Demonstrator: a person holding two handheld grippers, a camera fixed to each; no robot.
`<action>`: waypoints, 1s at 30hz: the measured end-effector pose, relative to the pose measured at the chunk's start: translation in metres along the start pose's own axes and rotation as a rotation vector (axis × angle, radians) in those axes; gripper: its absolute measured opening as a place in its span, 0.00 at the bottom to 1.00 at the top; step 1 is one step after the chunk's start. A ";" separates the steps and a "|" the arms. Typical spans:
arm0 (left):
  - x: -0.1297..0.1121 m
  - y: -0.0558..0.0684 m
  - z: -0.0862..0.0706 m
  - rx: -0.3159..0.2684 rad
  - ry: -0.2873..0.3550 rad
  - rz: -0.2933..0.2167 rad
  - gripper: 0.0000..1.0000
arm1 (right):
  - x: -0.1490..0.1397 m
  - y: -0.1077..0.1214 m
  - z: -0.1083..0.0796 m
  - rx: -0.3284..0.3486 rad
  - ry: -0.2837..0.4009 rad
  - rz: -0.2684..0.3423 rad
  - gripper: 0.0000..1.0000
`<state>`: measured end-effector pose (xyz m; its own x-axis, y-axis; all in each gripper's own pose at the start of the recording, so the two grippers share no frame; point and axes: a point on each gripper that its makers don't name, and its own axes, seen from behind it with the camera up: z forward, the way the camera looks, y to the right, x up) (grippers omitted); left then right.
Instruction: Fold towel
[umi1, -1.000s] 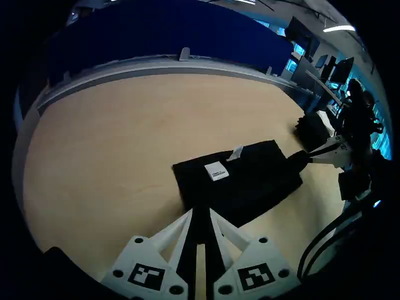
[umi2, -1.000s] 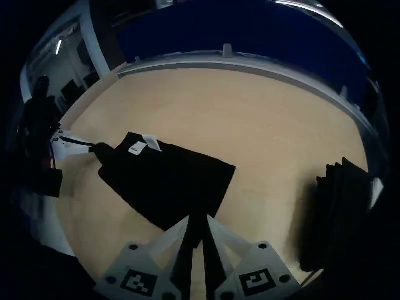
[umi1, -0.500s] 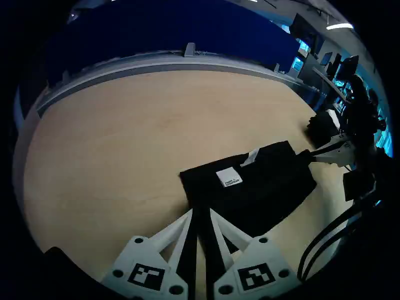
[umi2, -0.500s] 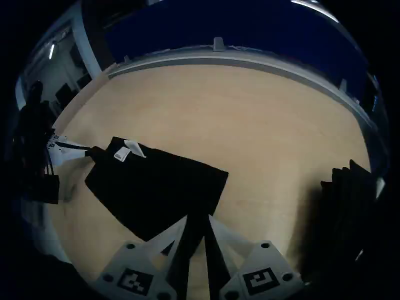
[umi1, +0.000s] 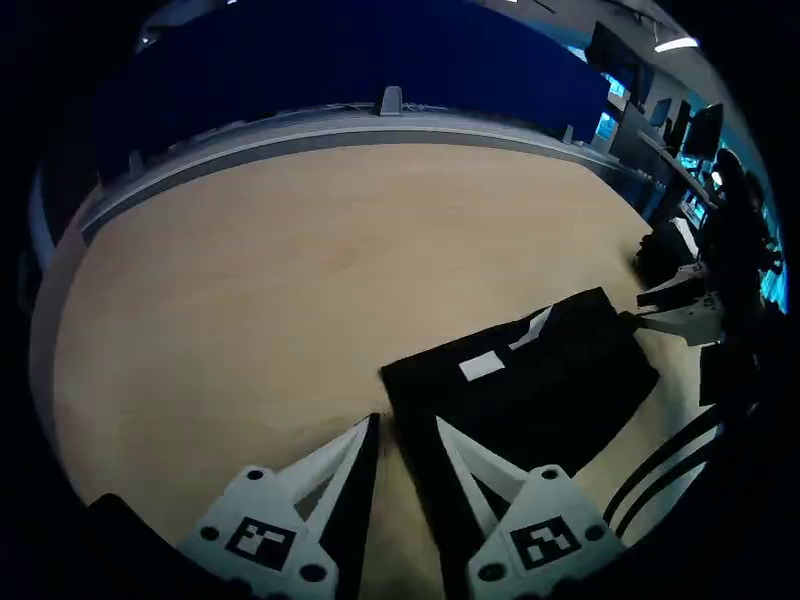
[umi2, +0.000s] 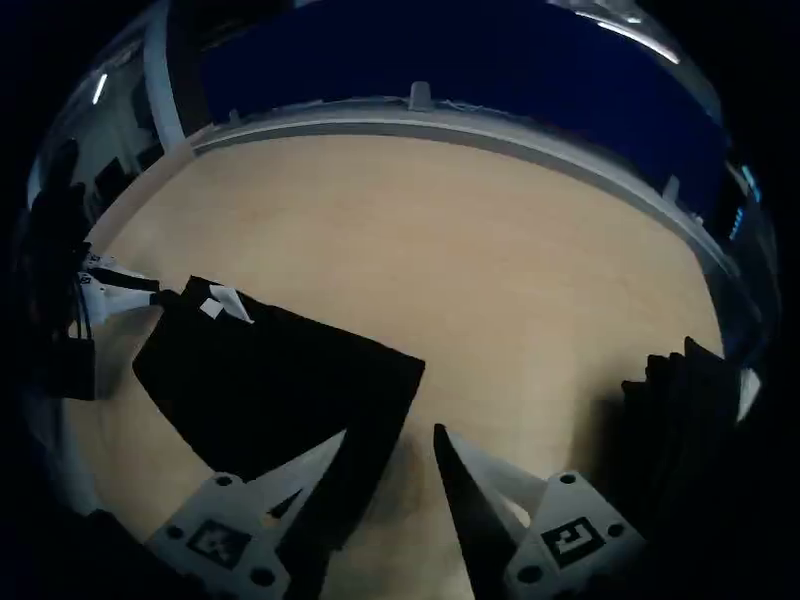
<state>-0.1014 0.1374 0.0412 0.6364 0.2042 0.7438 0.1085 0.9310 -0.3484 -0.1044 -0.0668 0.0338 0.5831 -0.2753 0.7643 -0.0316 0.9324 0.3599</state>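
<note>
Claws wide on both sides: my left claw (umi1: 404, 430) hangs with its fingers spread at the near corner of the towel (umi1: 530, 395), gripping nothing. In the left gripper view the black towel lies flat on the pale wooden desk (umi1: 250, 280), right of middle. Its near corner reaches toward the gap between the fingers, and the right-hand finger (umi1: 470, 475) overlaps its edge in my picture. Whether that finger touches the cloth I cannot tell. Two white tags (umi1: 482, 365) show on the towel's top face, one a flat patch, the other a narrow strip nearer the far edge.

My right claw (umi2: 390, 440) stands just as wide and just as empty. In the right gripper view the towel sits left of middle, one corner just ahead of the gap, with the left-hand finger crossing its near edge. Each camera catches the other claw small at the rim, tips just beside the towel's far end, fingers apart. A dark stack (umi2: 680, 420) of folded cloth stands at the right of the right gripper view, well apart from the towel. A blue partition (umi2: 450, 60) runs along the desk's far edge.
</note>
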 end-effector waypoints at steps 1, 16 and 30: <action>0.001 -0.002 0.001 0.006 0.001 0.000 0.36 | 0.001 0.003 0.001 -0.015 0.006 -0.007 0.67; 0.026 -0.028 -0.011 0.101 0.075 0.036 0.93 | 0.041 0.028 -0.006 -0.163 0.136 -0.067 0.99; 0.000 -0.018 -0.036 0.077 0.072 0.004 0.93 | 0.008 0.015 -0.024 -0.120 0.113 -0.038 1.00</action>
<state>-0.0759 0.1098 0.0268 0.6903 0.1881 0.6987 0.0491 0.9512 -0.3046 -0.0805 -0.0493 0.0328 0.6702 -0.2887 0.6838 0.0853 0.9451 0.3155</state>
